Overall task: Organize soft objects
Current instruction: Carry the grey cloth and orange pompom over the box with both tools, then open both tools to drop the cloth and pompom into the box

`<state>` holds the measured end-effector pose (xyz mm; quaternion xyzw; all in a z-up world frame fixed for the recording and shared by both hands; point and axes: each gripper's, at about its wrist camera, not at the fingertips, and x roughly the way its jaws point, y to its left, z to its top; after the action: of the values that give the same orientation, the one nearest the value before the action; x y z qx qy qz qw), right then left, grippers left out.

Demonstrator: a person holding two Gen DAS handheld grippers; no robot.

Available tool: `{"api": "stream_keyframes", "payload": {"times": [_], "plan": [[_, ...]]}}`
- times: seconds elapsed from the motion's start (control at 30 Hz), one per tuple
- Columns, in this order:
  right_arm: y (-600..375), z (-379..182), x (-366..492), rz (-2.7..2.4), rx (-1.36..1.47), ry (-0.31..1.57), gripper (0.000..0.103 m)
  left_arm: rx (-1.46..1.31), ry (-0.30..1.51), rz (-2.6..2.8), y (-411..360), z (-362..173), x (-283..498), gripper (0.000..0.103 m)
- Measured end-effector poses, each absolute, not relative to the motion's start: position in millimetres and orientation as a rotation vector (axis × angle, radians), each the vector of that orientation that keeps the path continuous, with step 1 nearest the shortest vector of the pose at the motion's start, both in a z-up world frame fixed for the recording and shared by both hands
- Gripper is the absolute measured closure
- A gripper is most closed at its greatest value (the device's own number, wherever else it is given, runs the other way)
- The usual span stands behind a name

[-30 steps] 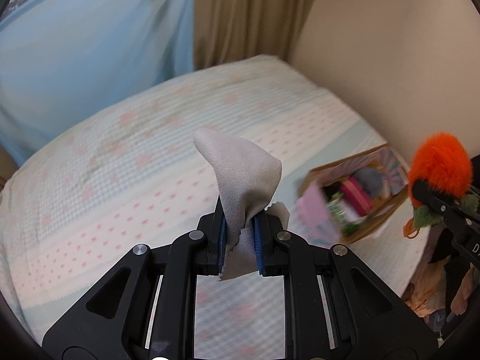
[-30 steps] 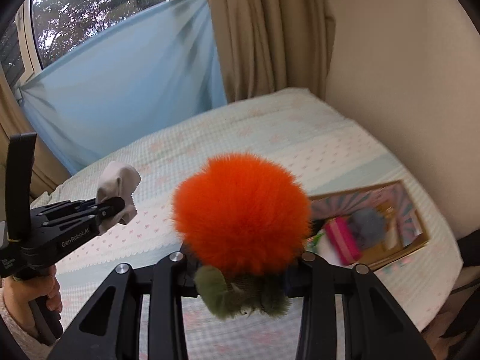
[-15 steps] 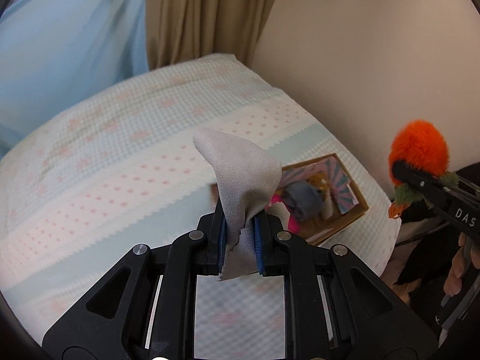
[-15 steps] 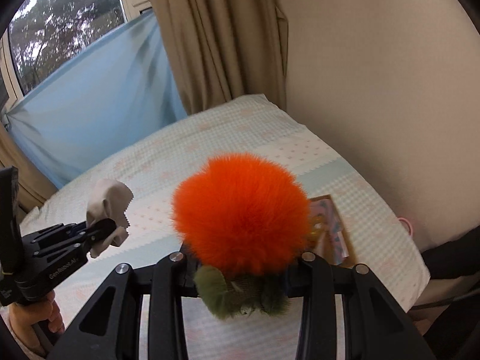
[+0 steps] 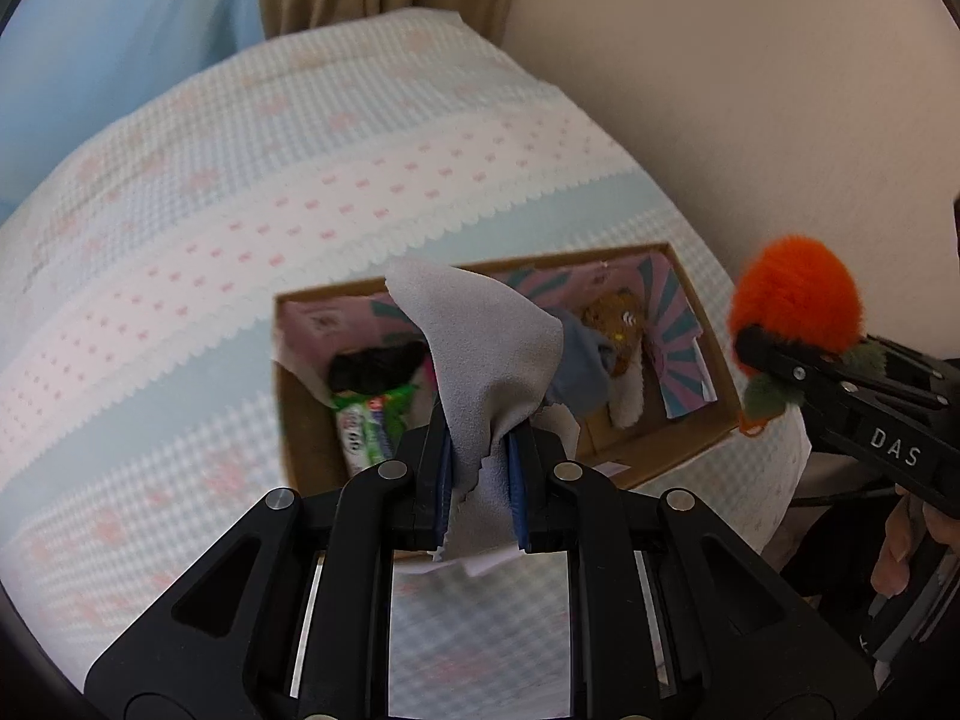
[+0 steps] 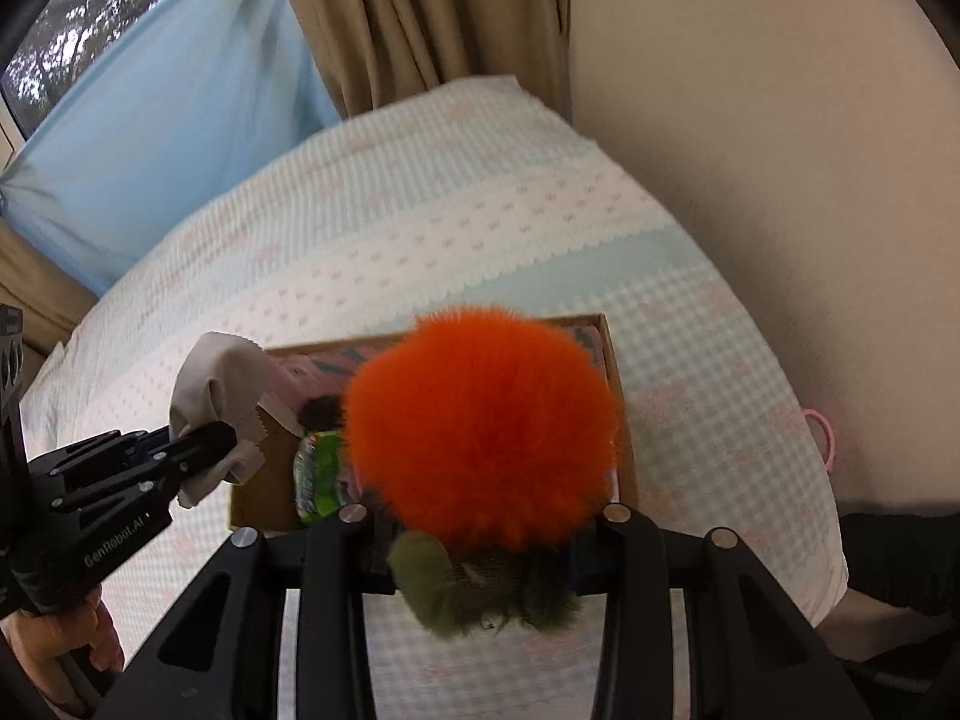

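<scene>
My left gripper (image 5: pixel 478 462) is shut on a grey cloth (image 5: pixel 480 354) and holds it above the near edge of a cardboard box (image 5: pixel 306 420) on the bed. My right gripper (image 6: pixel 480 558) is shut on an orange fluffy pom-pom toy (image 6: pixel 480 426) with green leaves, held above the box (image 6: pixel 621 420). In the left wrist view the pom-pom (image 5: pixel 795 300) and right gripper (image 5: pixel 774 360) hover at the box's right end. In the right wrist view the left gripper (image 6: pixel 204 444) and cloth (image 6: pixel 216 378) hover at the box's left end.
The box holds a green packet (image 5: pixel 366 420), a black item (image 5: pixel 375 369), a blue-grey cloth (image 5: pixel 579 372), a brown plush (image 5: pixel 615 321) and pink striped paper. The bed (image 5: pixel 240 180) has a checked, dotted cover. A wall (image 5: pixel 750 90) stands right, curtains (image 6: pixel 420 18) behind.
Both grippers have moved toward the box with their loads; the box now lies directly under and ahead of them, much larger in both views.
</scene>
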<state>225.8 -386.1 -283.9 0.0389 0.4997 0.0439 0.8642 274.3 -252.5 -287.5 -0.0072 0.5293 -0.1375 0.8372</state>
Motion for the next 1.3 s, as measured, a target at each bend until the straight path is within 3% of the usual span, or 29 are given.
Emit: {"api": "stream_keyframes", "payload": {"times": [0.53, 0.63, 0.7, 0.73, 0.77, 0.83, 0.87, 0.9, 1.3], "plan": [[-416.9, -338.5, 296.2, 0.143, 0.138, 1.227, 0.068, 0.078, 1.228, -0.306, -302.4, -333.9, 320.1, 0.09], [-418.5, -346.0, 302.3, 0.138, 0.154, 1.261, 0.063, 0.096, 1.249, -0.316, -304.9, -338.9, 321.7, 0.09], [-418.9, -350.9, 306.0, 0.149, 0.167, 1.284, 0.054, 0.099, 1.265, -0.327, -306.0, -341.4, 320.7, 0.09], [-418.5, -351.7, 306.2, 0.151, 0.169, 1.291, 0.044, 0.102, 1.275, -0.326, -306.4, -342.4, 319.3, 0.089], [-418.7, -351.9, 306.1, 0.148, 0.17, 1.289, 0.036, 0.103, 1.288, -0.325, -306.3, -344.1, 317.9, 0.086], [-420.2, -350.2, 305.8, 0.135, 0.178, 1.284, 0.024, 0.084, 1.291, -0.336, -303.3, -344.4, 315.3, 0.051], [-421.0, -349.0, 305.0, 0.135, 0.186, 1.28, 0.022, 0.075, 1.289, -0.339, -302.4, -343.5, 313.4, 0.005], [-421.8, -347.5, 304.0, 0.131, 0.191, 1.274, 0.022, 0.062, 1.273, -0.339, -300.0, -340.4, 310.4, 0.0], [-423.7, -307.3, 274.1, 0.065, 0.209, 1.192, 0.022, 0.052, 1.209, -0.33, -272.1, -291.9, 283.4, 0.0]]}}
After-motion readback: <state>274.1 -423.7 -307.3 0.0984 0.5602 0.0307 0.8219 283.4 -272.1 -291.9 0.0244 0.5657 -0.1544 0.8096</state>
